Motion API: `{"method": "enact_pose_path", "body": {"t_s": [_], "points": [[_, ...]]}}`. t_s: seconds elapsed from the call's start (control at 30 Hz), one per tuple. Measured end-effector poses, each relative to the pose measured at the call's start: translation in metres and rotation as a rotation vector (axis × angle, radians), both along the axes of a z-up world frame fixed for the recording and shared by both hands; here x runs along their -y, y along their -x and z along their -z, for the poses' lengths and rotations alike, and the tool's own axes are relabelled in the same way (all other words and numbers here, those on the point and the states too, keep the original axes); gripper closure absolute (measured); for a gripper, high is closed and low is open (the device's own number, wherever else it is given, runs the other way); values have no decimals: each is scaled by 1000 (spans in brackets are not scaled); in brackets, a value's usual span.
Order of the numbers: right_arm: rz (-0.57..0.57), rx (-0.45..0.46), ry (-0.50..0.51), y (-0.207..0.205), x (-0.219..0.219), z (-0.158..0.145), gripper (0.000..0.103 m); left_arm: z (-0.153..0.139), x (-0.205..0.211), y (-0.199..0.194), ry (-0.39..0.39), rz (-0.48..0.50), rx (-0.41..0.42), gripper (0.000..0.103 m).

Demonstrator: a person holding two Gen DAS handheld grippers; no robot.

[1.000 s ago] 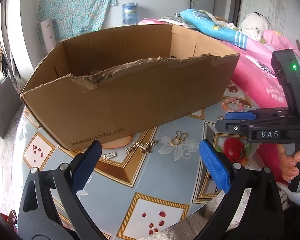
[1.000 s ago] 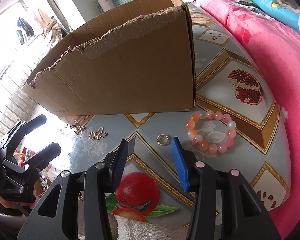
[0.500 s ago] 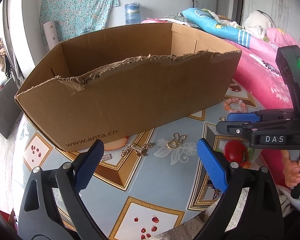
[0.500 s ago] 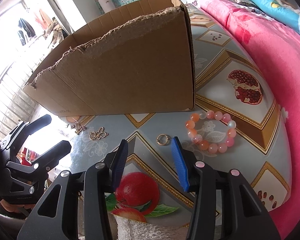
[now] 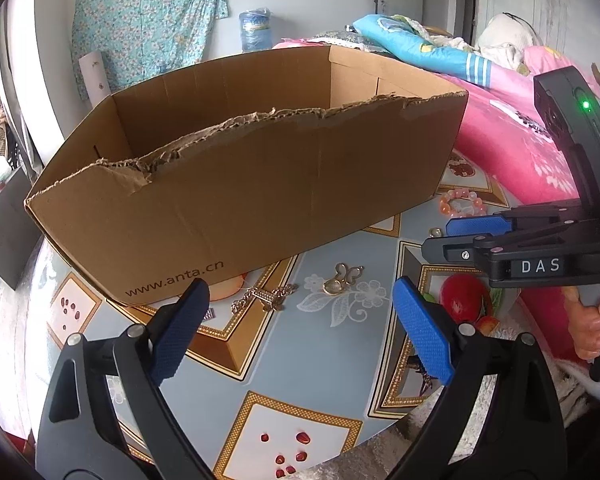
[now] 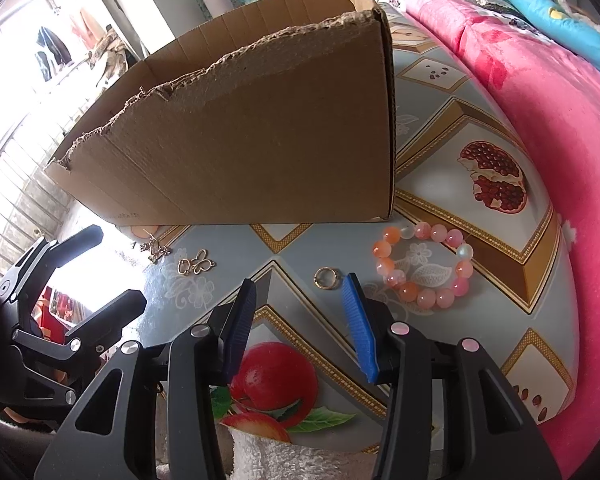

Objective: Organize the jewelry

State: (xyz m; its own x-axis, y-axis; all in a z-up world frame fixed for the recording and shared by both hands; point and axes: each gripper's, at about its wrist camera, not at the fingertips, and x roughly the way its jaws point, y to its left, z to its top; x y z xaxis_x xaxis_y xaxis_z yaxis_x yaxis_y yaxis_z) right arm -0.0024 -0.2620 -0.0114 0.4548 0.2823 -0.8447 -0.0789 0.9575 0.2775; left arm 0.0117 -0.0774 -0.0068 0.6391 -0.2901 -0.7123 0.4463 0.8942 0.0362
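Both claws, left claw [image 5: 300, 328] and right claw [image 6: 300, 320], hang apart and empty over the counter [image 6: 440, 152]; the gold ring [image 6: 326, 278] lies just ahead of the right, best straddled squarely before closing.

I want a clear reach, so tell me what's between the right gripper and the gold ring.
Nothing. In the right wrist view only bare tablecloth separates the open right gripper from the ring, which lies just ahead of its right finger.

Box [image 5: 244, 200]: open top, tall torn front wall blocks level entry from the table [image 5: 284, 360]. Bare strip before it, between pendant [image 6: 196, 266] and ring [image 6: 326, 279]. Bedding [image 6: 540, 128] closes the right edge.
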Motion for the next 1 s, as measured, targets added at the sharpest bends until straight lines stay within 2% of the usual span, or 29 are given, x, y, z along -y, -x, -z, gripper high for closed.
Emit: {"method": "enact_pose_path", "body": {"t_s": [0.23,0.33,0.53,0.63,0.83,0.9,1.0], "points": [[-29,-16,23,-5,-3,-1,58,-1,-6,3,60,15,-34,15],[-29,-11,26,-5,-5,-1,58,-3,-12,9,62,-2,-14,15],[-34,-5,27,1,-6,1,58,0,-27,16,45,-40,-13,23],[-28,-28,16,-2,-4,1,59,1,-39,14,46,-77,-3,29],[-21,-10,36,-3,-8,-5,62,9,-60,-5,54,-139,-39,48],[-30,3,36,0,-13,-9,64,13,-64,-10,46,-141,-50,58],[-69,32,30,3,-24,-14,65,18,-67,-18,25,-130,-62,66]]}}
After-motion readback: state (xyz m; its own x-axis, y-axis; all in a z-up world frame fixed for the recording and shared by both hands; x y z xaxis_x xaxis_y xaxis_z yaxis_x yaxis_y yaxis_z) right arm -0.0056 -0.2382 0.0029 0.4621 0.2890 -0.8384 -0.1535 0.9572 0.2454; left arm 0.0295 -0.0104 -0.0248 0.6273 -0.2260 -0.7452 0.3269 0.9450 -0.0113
